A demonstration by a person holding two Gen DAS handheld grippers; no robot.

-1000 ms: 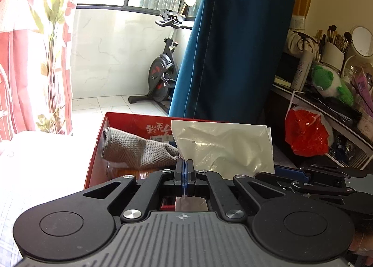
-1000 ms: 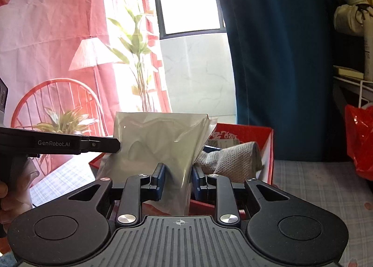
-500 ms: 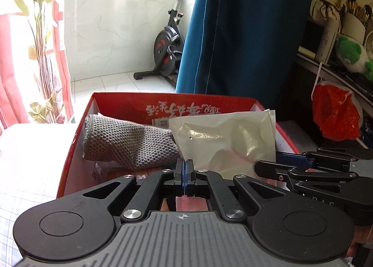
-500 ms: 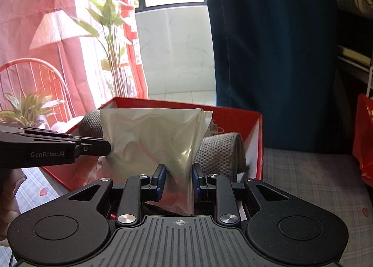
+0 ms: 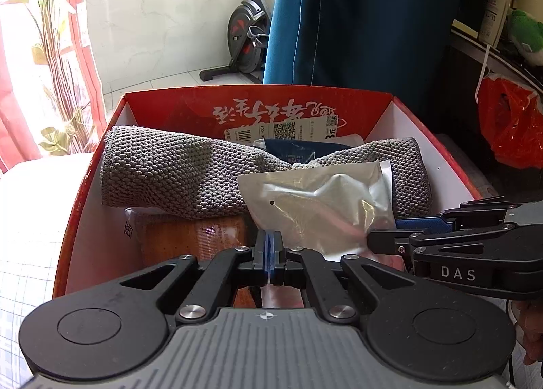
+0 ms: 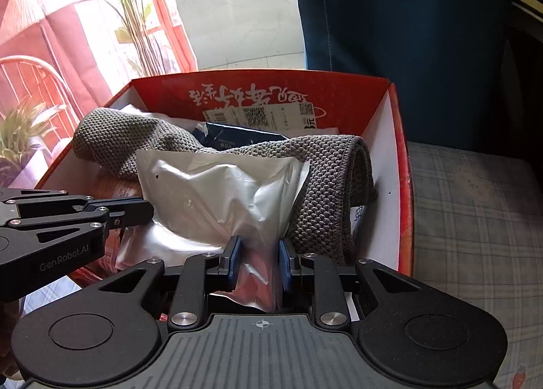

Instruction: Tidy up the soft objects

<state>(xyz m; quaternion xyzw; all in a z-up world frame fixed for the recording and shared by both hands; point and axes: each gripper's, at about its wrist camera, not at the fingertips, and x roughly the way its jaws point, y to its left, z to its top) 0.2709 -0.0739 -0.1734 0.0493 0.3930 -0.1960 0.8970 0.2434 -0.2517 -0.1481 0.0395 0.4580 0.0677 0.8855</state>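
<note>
A clear crinkled plastic bag (image 5: 322, 205) (image 6: 220, 192) hangs low inside the red cardboard box (image 5: 258, 93) (image 6: 402, 151), in front of a grey knitted cloth (image 5: 169, 171) (image 6: 325, 168). My left gripper (image 5: 269, 246) is shut on the bag's thin near-left edge; from the right wrist view it (image 6: 147, 210) reaches in from the left. My right gripper (image 6: 259, 261) is shut on the bunched right part of the bag, whose film fills the gap between the blue pads. In the left wrist view it (image 5: 383, 234) comes in from the right.
Under the cloth lie a dark blue packet (image 5: 295, 149) and an orange packet (image 5: 193, 236). The box stands on a checked tablecloth (image 6: 475, 219). A red plastic bag (image 5: 509, 117) hangs at the right, by a blue curtain (image 5: 356, 15) and an exercise bike (image 5: 247, 32).
Both grippers have moved forward and down with the bag, tilting more steeply. The bag has gone from above the box's near rim to low inside it, against the grey cloth.
</note>
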